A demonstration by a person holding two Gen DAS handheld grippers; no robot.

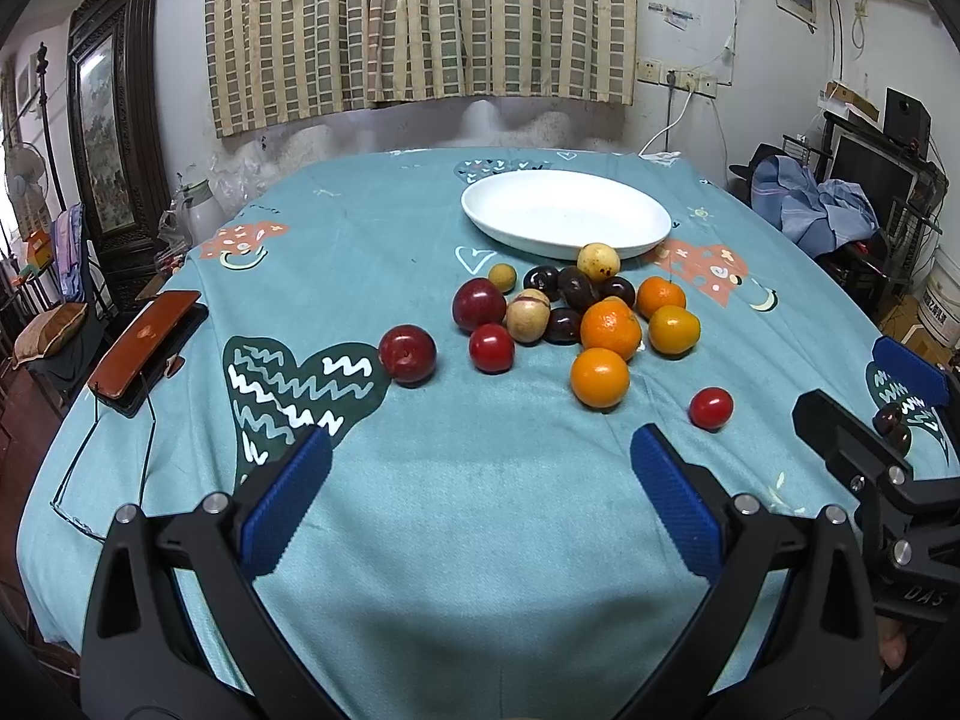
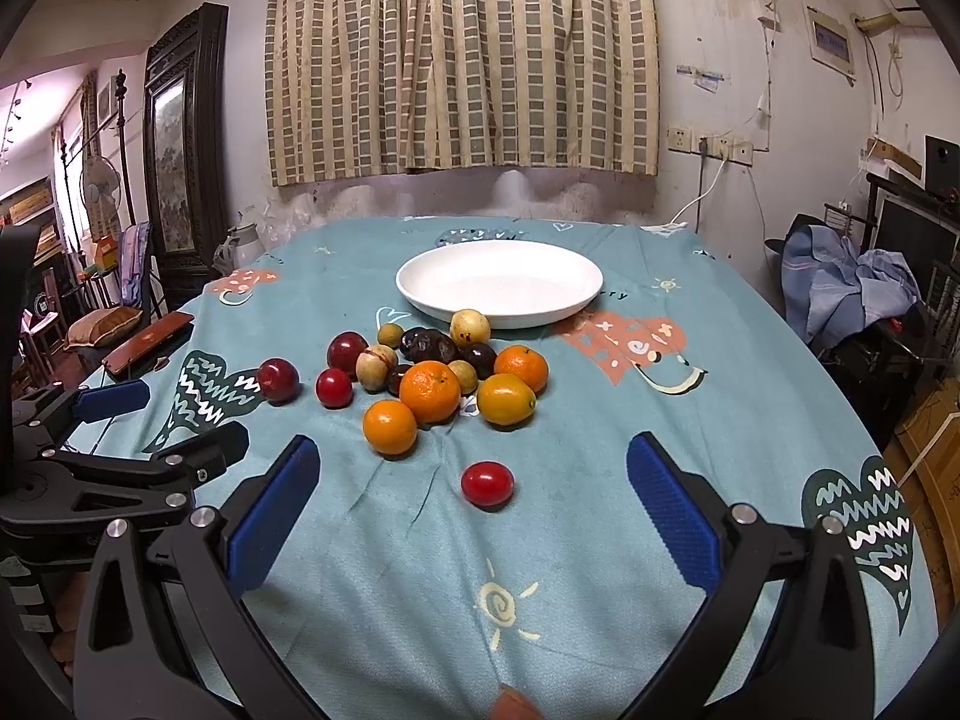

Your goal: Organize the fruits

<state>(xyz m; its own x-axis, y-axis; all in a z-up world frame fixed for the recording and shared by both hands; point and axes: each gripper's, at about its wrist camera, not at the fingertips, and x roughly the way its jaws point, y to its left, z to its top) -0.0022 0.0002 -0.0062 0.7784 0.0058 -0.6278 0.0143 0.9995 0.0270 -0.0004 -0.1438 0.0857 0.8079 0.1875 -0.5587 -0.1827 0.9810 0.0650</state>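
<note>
A pile of fruit lies mid-table in front of a white oval plate (image 1: 564, 213) (image 2: 498, 282) with nothing on it: oranges (image 1: 600, 377) (image 2: 429, 391), red plums (image 1: 407, 354) (image 2: 278, 380), dark plums (image 1: 576, 288) and pale yellow fruits (image 1: 598, 261). A small red tomato (image 1: 711, 408) (image 2: 487, 484) lies apart, nearest me. My left gripper (image 1: 480, 474) is open over bare cloth short of the pile. My right gripper (image 2: 474, 480) is open, and the tomato sits just beyond its fingertips. Each gripper also shows at the edge of the other's view.
The round table wears a teal patterned cloth (image 1: 480, 540). A brown leather case (image 1: 147, 348) and wire-rim glasses (image 1: 102, 480) lie at its left edge. A chair with clothes (image 2: 852, 288) and shelves stand to the right, a curtained wall behind.
</note>
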